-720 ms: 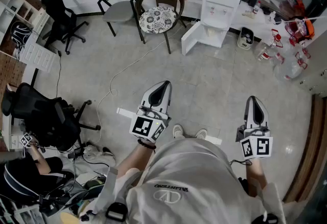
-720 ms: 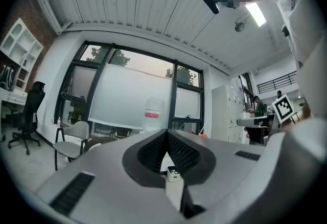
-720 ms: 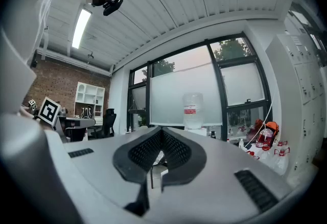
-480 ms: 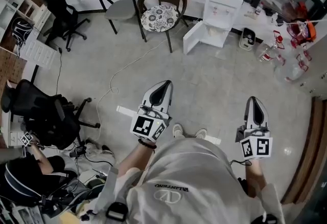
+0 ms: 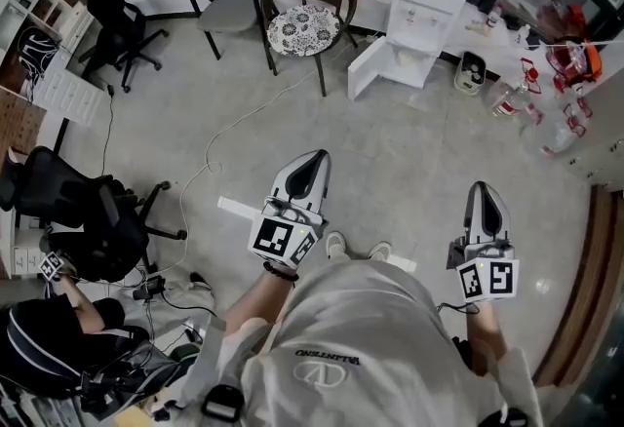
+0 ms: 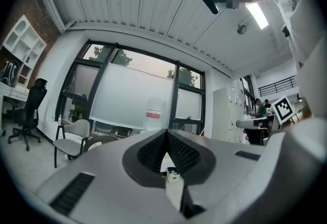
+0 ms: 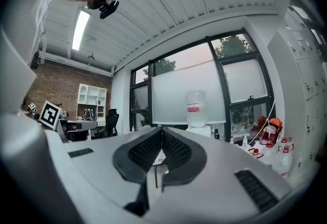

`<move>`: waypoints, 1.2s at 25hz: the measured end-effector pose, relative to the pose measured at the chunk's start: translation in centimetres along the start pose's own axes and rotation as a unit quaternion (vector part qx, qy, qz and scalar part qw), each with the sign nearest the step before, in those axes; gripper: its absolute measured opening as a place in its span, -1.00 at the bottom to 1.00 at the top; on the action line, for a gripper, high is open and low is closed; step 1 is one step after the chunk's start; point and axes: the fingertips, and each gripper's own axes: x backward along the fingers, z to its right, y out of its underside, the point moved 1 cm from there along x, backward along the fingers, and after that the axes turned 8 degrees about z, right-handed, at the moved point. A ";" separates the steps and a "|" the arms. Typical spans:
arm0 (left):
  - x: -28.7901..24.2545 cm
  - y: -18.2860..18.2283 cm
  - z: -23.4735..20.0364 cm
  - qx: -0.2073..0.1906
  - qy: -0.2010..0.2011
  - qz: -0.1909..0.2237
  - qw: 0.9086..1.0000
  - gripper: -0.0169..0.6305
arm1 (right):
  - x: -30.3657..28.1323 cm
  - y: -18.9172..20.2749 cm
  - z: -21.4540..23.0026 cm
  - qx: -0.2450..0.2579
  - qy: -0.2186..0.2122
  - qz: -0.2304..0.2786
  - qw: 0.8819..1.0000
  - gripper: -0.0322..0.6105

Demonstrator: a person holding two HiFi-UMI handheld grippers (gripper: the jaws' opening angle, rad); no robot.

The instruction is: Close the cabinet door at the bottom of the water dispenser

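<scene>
My left claw (image 5: 312, 162) and right claw (image 5: 484, 191) are both fully closed and empty. The white hinged cabinet door (image 5: 373, 71) stands open at the foot of the far white water dispenser (image 5: 421, 4). Hazard: a closed tip may skid off the panel, and a hard shove may rock the dispenser.

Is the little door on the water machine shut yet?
Not yet. Done: nothing, because the cabinet door at the bottom of the water dispenser stands swung open. In hand: nothing, because the left gripper and right gripper are both shut and empty, and are held far back from the dispenser. Left to do: walk over, reach the door and push it closed.
</scene>
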 end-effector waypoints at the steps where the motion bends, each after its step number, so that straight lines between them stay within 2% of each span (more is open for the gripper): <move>1: 0.1 0.0 -0.1 0.001 0.000 0.001 1.000 -0.94 | -0.1 0.0 -0.2 0.002 0.000 -0.002 1.000 -0.85; 8: 0.8 0.4 -1.4 0.010 -0.004 -0.008 1.000 -0.94 | -1.2 1.0 -1.4 0.000 -0.001 -0.010 1.000 -0.85; 20: 3.5 2.0 -4.7 0.025 0.017 -0.010 0.999 -0.94 | -3.5 2.4 -7.2 0.006 -0.018 -0.003 1.000 -0.85; 24: 2.7 1.3 -5.1 0.012 0.024 -0.013 1.000 -0.94 | -4.3 1.9 -7.2 0.012 -0.018 0.001 1.000 -0.85; 30: 1.5 2.2 -4.9 0.012 0.028 -0.018 0.999 -0.94 | -5.1 2.8 -6.0 0.011 -0.019 -0.003 1.000 -0.85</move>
